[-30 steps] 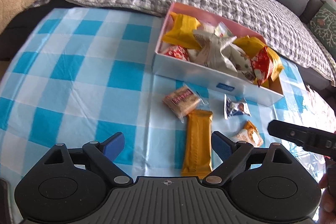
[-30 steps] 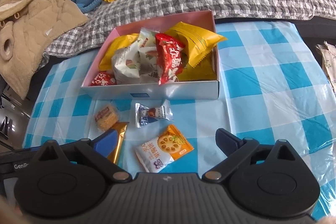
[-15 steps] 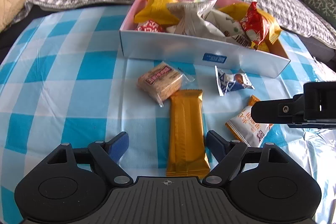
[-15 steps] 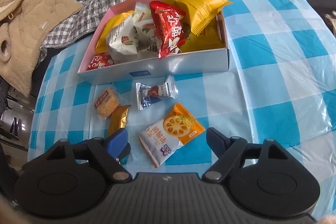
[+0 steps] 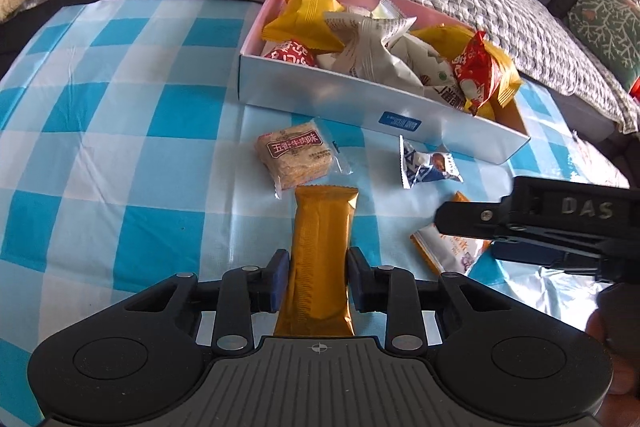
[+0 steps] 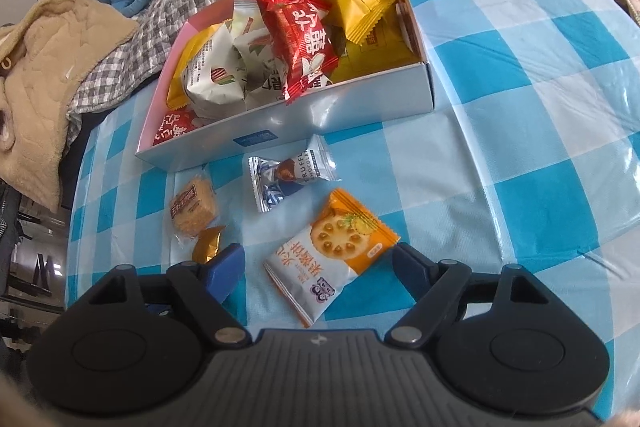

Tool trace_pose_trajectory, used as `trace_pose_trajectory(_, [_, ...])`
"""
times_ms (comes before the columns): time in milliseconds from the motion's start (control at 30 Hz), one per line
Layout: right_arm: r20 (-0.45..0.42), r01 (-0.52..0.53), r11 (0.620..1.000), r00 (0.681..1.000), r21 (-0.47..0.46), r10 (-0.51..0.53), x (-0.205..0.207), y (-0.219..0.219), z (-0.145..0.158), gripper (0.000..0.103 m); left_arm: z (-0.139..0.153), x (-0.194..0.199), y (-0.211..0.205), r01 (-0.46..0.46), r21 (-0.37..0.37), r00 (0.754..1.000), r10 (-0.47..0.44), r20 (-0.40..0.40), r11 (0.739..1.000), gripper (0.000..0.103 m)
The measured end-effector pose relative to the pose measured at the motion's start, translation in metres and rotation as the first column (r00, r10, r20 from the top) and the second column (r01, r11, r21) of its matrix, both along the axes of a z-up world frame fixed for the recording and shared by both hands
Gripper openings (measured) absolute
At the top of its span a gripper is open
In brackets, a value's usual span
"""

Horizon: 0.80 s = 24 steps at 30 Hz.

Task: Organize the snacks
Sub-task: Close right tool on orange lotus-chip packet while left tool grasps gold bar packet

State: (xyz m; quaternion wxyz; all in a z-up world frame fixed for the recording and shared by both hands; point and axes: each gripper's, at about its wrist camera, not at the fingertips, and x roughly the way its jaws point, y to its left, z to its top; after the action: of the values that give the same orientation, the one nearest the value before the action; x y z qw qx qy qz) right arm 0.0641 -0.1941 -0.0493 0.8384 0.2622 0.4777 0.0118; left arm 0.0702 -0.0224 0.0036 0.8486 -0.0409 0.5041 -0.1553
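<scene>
Blue checked tablecloth (image 5: 120,115) before a sofa. Since a moment ago, the left gripper (image 5: 316,277) has closed on the gold snack bar (image 5: 322,247), ready to lift. The right gripper (image 6: 316,263) hangs spread over an orange cracker packet (image 6: 332,255). Beyond, the box (image 5: 360,107) brims with yellow, white and red packets.

Your desk (image 5: 120,131) is covered in a blue-and-white checked plastic cloth, and here's what sits right on it. Toward the back you've got a shallow white cardboard box with a pink inside (image 5: 360,107), stuffed with snack packets. In front of it, loose on the cloth: a clear-wrapped square beige cracker (image 5: 296,157), a long golden-orange foil bar (image 5: 322,247) just below it, a small blue-and-white truffle chocolate wrapper (image 6: 288,175), and an orange-and-white biscuit packet (image 6: 332,259).
</scene>
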Motion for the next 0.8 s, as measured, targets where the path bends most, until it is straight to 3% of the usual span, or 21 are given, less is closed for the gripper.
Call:
trace_pose_trajectory(233, [0.047,-0.012,0.992,0.999,-0.128,0.018,0.006,0.017,0.000,0.076,0.013,0.001,0.011,-0.022,-0.039,1.000,0.021,-0.018,0.999,0.029])
trace_pose_trajectory(533, [0.071,-0.059,0.930,0.993,-0.363,0.091,0.006,0.040,-0.003,0.055,0.019,0.003,0.017,-0.031,-0.034,1.000,0.031,0.003,0.999,0.028])
trace_pose_trajectory(567, [0.069,-0.064,0.921,0.993,-0.384,0.097,0.006,0.041,-0.003,0.048,0.019,0.003,0.017,-0.029,-0.035,1.000,0.029,0.004,0.999,0.028])
trace_pose_trajectory(600, [0.070,-0.068,0.915,0.992,-0.397,0.104,0.005,0.041,-0.002,0.039,0.019,0.003,0.016,-0.025,-0.039,1.000,0.025,0.006,0.999,0.028])
trace_pose_trajectory(800, [0.061,-0.072,0.935,0.993,-0.347,0.099,0.004,0.035,0.003,0.036,0.019,0.003,0.017,-0.028,-0.049,1.000,0.028,0.001,0.998,0.028])
